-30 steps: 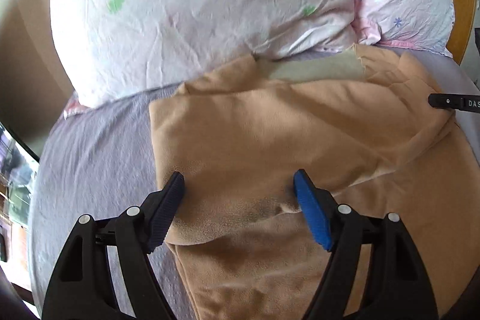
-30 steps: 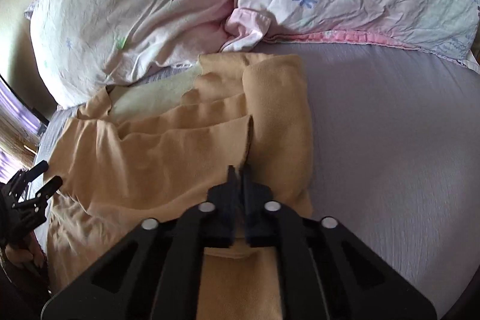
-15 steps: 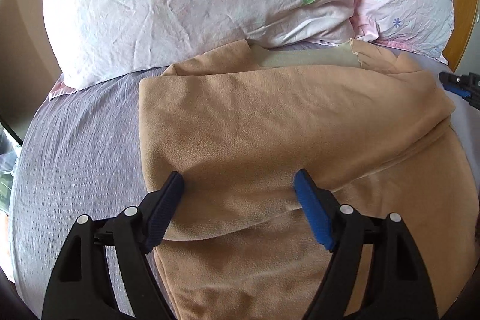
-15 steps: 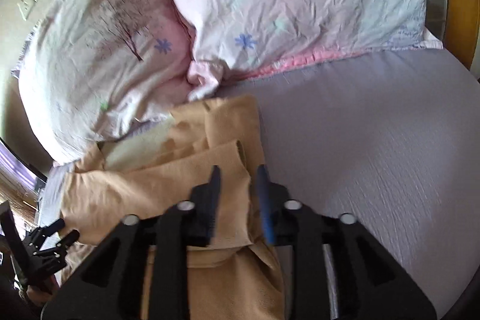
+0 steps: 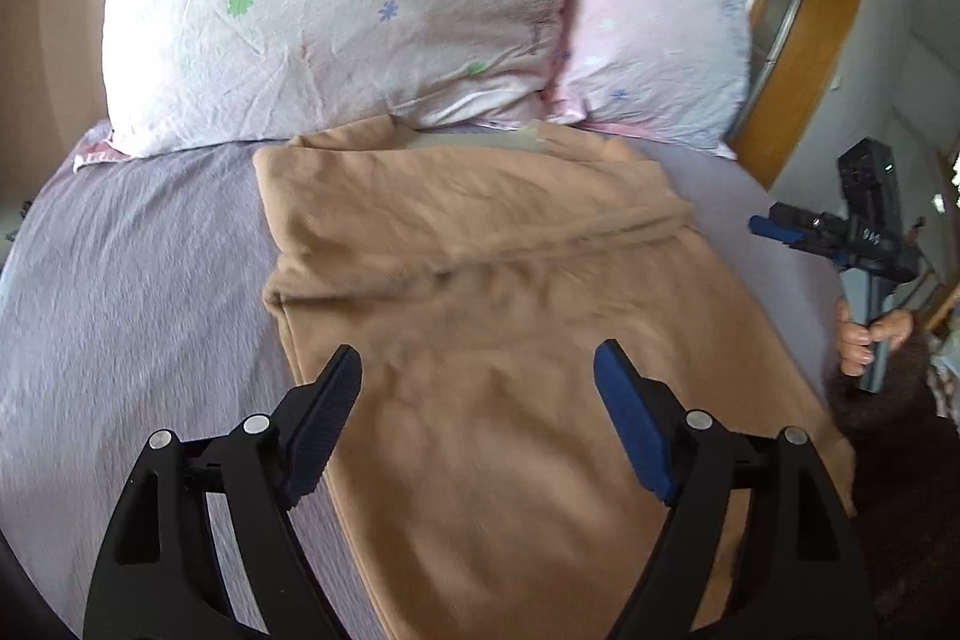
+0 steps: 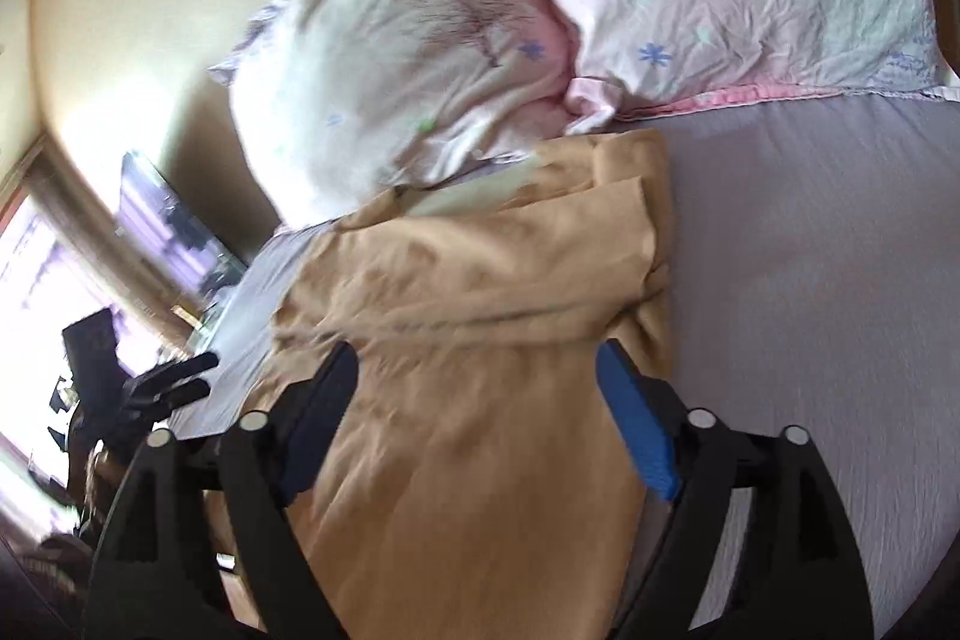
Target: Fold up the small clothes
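A tan fleece garment (image 5: 480,280) lies on the lavender bed sheet (image 5: 132,280), its far part folded back over itself, with a pale lining showing at the far edge. It also shows in the right wrist view (image 6: 480,340). My left gripper (image 5: 477,382) is open and empty above the garment's near half. My right gripper (image 6: 474,388) is open and empty above the garment's right side. The right gripper also shows in the left wrist view (image 5: 780,229), off the bed's right edge. The left gripper shows in the right wrist view (image 6: 180,382) at the far left.
Two floral pillows (image 5: 336,10) (image 5: 654,52) lie at the head of the bed, touching the garment's far edge. A wooden door frame (image 5: 804,22) stands to the right. A window (image 6: 36,310) is at the left. Bare sheet (image 6: 810,280) lies right of the garment.
My right gripper opened, let go of the garment's fold and pulled back off the bed's right side. My left gripper stayed open and drew back and up. The folded-over layer now lies flat.
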